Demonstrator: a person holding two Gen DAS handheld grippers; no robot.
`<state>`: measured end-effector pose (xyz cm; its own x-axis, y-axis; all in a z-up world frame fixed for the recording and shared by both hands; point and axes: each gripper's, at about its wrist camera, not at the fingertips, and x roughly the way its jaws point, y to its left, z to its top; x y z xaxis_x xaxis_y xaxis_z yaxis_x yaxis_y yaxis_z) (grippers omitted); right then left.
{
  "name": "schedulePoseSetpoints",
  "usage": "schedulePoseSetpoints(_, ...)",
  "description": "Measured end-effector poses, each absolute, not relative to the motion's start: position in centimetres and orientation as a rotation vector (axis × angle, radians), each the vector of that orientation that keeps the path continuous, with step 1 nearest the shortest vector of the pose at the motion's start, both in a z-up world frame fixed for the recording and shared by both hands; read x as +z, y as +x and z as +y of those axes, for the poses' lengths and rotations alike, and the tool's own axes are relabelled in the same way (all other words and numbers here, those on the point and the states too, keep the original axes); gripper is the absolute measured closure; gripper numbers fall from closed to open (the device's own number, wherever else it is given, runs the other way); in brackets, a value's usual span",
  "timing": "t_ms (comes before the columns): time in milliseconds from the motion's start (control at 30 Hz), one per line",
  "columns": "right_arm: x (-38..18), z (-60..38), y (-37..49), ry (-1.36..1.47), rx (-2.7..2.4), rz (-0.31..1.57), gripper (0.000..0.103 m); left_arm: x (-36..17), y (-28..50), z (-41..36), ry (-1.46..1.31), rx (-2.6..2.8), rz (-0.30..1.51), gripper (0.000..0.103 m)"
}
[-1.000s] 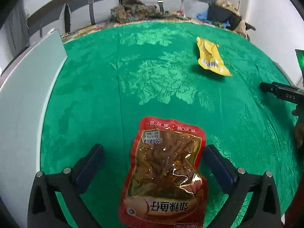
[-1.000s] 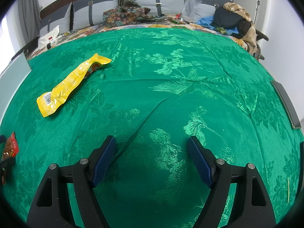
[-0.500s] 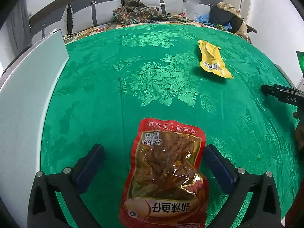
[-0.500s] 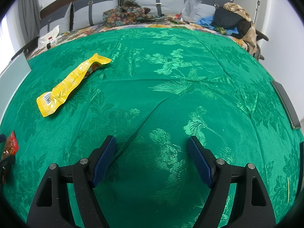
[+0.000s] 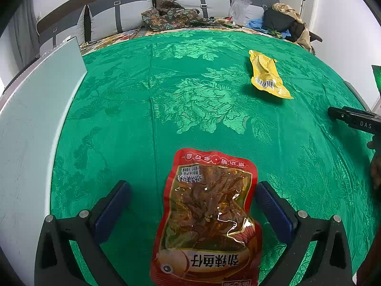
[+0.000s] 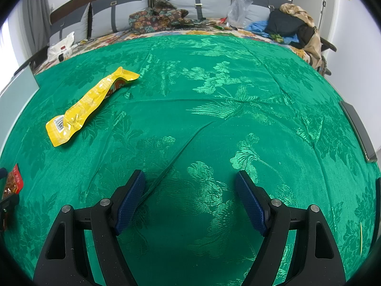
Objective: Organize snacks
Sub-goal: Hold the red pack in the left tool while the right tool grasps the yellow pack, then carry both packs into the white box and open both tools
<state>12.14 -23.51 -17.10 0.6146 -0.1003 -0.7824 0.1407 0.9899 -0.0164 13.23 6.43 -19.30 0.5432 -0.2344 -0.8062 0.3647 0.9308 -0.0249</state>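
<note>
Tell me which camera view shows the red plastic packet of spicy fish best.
The left wrist view: the red plastic packet of spicy fish lies almost whole on the green cloth, between the open left gripper's fingers, label readable. The right wrist view catches only a sliver at its left edge.

Green brocade cloth [image 6: 214, 119] with woven floral pattern covers the whole work surface; a long crease runs diagonally through it. Pale grey-white panel [image 5: 35, 119] stands along the cloth's edge, left of the left-hand gripper. Dark flat slab [image 6: 359, 131] lies at the cloth's right edge, kind unclear. Far ahead: grey cushions [image 6: 114, 16] against a headboard, patterned floral fabric [image 6: 157, 19] heaped before them, clear plastic bag [image 6: 238, 7], blue cloth [image 6: 258, 26], dark clothing pile [image 6: 288, 27]. White bag [image 6: 62, 47] at far left.
</note>
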Motion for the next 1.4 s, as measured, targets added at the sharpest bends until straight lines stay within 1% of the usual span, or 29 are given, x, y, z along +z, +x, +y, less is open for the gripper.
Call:
schedulePoseSetpoints(333,-17.1,-23.5,12.1,0.049,-0.139,0.899,0.022,-19.3,13.2,6.5,0.152,-0.358,0.931,0.000)
schedulePoseSetpoints(400,-17.1,-23.6,12.1,0.052,-0.135,0.900,0.021,-19.3,13.2,6.4,0.152,-0.358,0.931,0.000)
schedulePoseSetpoints(467,-17.2,-23.6,12.3,0.054,-0.117,0.907,0.016,-19.3,13.2,6.5,0.152,-0.358,0.931,0.000)
schedulePoseSetpoints(533,-17.1,-23.5,12.8,0.046,-0.115,0.943,0.017,-19.3,13.2,6.5,0.151,-0.359,0.931,0.000)
schedulePoseSetpoints(600,-16.4,-23.5,14.0,0.145,-0.092,0.990,0.017,-19.3,13.2,6.5,0.152,-0.359,0.931,0.000)
schedulePoseSetpoints(667,-15.3,-22.8,15.4,0.264,-0.041,0.988,0.016,-19.3,13.2,6.5,0.152,-0.359,0.931,0.000)
schedulePoseSetpoints(767,-14.1,-19.7,19.5,0.331,0.045,1.007,0.018,-19.3,13.2,6.5,0.152,-0.359,0.931,0.000)
schedulePoseSetpoints(933,-15.1,-12.9,26.6,0.178,0.038,1.127,0.017,-19.3,13.2,6.5,0.152,-0.359,0.931,0.000)
schedulePoseSetpoints(1033,-16.6,-11.5,27.9,0.123,-0.026,1.200,0.016,-19.3,13.2,6.6,0.151,-0.360,0.931,0.000)
schedulePoseSetpoints(1100,-16.4,-11.1,27.9,0.087,-0.040,1.198,0.018,-19.4,13.2,6.5,0.151,-0.360,0.931,0.000)
schedulePoseSetpoints(1167,-16.1,-11.0,27.4,0.066,-0.030,1.195,0.021,-19.4,13.2,6.5,0.151,-0.360,0.931,0.000)
schedulePoseSetpoints(1233,-15.8,-11.4,26.5,0.042,-0.026,1.181,0.032,-19.4,13.2,6.6,0.151,-0.360,0.931,0.000)
schedulePoseSetpoints(1267,-16.0,-11.4,26.1,0.028,-0.032,1.177,0.051,-19.4,13.2,6.6,0.151,-0.360,0.931,0.000)
schedulePoseSetpoints(1400,-15.8,-13.1,23.4,0.033,0.025,1.169,0.052,-19.5,13.4,6.4,0.153,-0.359,0.931,0.000)
